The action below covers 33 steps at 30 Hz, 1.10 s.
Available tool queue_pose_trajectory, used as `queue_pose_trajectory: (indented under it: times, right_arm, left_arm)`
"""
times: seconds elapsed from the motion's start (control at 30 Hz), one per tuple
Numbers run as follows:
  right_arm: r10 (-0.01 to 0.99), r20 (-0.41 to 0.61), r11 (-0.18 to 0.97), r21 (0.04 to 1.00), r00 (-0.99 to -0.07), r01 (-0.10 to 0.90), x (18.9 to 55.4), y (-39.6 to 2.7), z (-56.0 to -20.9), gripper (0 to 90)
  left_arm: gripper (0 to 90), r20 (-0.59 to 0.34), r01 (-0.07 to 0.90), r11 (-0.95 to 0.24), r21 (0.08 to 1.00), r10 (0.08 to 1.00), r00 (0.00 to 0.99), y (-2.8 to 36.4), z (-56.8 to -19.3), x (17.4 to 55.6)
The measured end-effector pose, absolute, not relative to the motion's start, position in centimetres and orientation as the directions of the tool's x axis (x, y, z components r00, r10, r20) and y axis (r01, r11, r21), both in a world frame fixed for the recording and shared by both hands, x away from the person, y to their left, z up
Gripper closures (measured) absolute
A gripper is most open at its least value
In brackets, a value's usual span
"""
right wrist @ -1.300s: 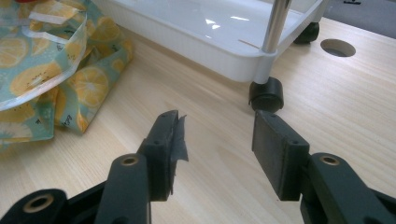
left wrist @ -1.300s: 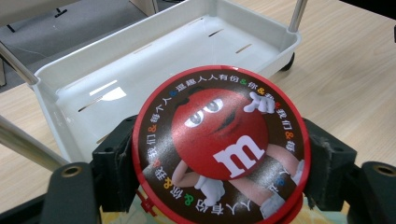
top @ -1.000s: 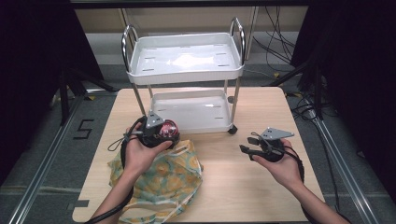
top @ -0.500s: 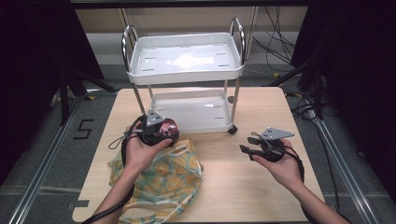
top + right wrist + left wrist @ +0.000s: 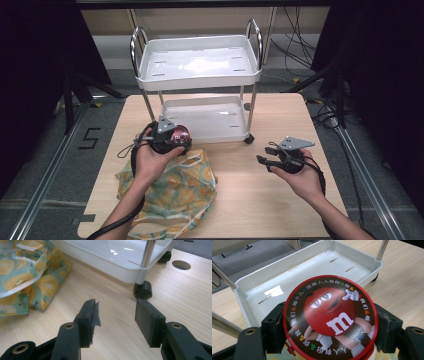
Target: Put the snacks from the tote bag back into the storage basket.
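Our left gripper [image 5: 329, 340] clamps a round red-lidded candy tin [image 5: 329, 317] just before the white cart's lower tray [image 5: 294, 282]; right gripper [image 5: 116, 315] gapes empty. The smooth rim could slip.

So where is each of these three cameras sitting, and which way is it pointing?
High view: above the person's side, looking forward and down at the table; both forearms show.
Left gripper view: rides the left gripper, facing the cart's lower tray; jaws clamp a red round tin.
Right gripper view: on the right gripper, jaws open.
Both gripper views share the cart.
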State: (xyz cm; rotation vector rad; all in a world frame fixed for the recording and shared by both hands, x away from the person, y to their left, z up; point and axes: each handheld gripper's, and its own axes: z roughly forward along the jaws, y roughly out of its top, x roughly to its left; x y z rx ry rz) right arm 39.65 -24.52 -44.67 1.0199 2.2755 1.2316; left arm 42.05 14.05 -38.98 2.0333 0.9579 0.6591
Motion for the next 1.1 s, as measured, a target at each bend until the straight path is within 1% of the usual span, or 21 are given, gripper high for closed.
queue_pose_trajectory:
  times: [0.1, 0.27, 0.33, 0.37, 0.43, 0.47, 0.83, 0.93, 1.0, 1.07, 1.1]
  right_arm:
    - [0.741, 0.038, 0.353, 0.827, -0.67, 0.437, 39.55, -24.47, -44.65, 52.3]
    - [0.736, 0.029, 0.359, 0.831, -0.676, 0.426, 39.64, -24.5, -44.66, 52.3]
    - [0.736, 0.029, 0.359, 0.83, -0.676, 0.427, 39.64, -24.49, -44.65, 52.3]
    - [0.741, 0.039, 0.352, 0.828, -0.671, 0.437, 39.56, -24.45, -44.64, 52.3]
    - [0.734, 0.029, 0.361, 0.83, -0.678, 0.426, 39.63, -24.47, -44.64, 52.3]
    - [0.735, 0.03, 0.359, 0.83, -0.678, 0.427, 39.63, -24.46, -44.64, 52.3]
    - [0.736, 0.031, 0.355, 0.832, -0.676, 0.425, 39.62, -24.44, -44.64, 52.3]
    - [0.737, 0.036, 0.355, 0.83, -0.675, 0.431, 39.6, -24.45, -44.61, 52.3]
    - [0.736, 0.036, 0.356, 0.829, -0.677, 0.431, 39.6, -24.44, -44.62, 52.3]
    - [0.735, 0.03, 0.358, 0.831, -0.678, 0.425, 39.62, -24.44, -44.66, 52.3]
    - [0.734, 0.027, 0.358, 0.833, -0.678, 0.421, 39.64, -24.43, -44.69, 52.3]
  left_arm:
    - [25.6, 0.127, 0.392, -0.416, 0.821, 0.801, 0.585, 14.07, -38.97, 42.15]
    - [25.5, 0.118, 0.404, -0.411, 0.818, 0.806, 0.58, 14.0, -38.93, 42.18]
    - [25.6, 0.144, 0.394, -0.444, 0.805, 0.789, 0.597, 14.2, -38.76, 42.33]
    - [25.6, 0.138, 0.395, -0.436, 0.809, 0.793, 0.594, 14.13, -38.77, 42.37]
    - [25.6, 0.144, 0.386, -0.44, 0.811, 0.79, 0.596, 14.15, -38.73, 42.47]
    - [25.5, 0.145, 0.397, -0.444, 0.804, 0.792, 0.593, 14.15, -38.61, 42.43]
    - [25.5, 0.141, 0.385, -0.433, 0.815, 0.793, 0.592, 13.98, -38.51, 42.69]
    - [25.5, 0.118, 0.39, -0.402, 0.828, 0.806, 0.579, 13.83, -38.64, 42.79]
    - [25.6, 0.145, 0.385, -0.439, 0.812, 0.79, 0.596, 14.12, -38.49, 42.92]
    - [25.6, 0.14, 0.387, -0.43, 0.816, 0.796, 0.589, 14.1, -38.49, 42.96]
    - [25.5, 0.118, 0.392, -0.401, 0.828, 0.808, 0.577, 13.93, -38.59, 42.95]
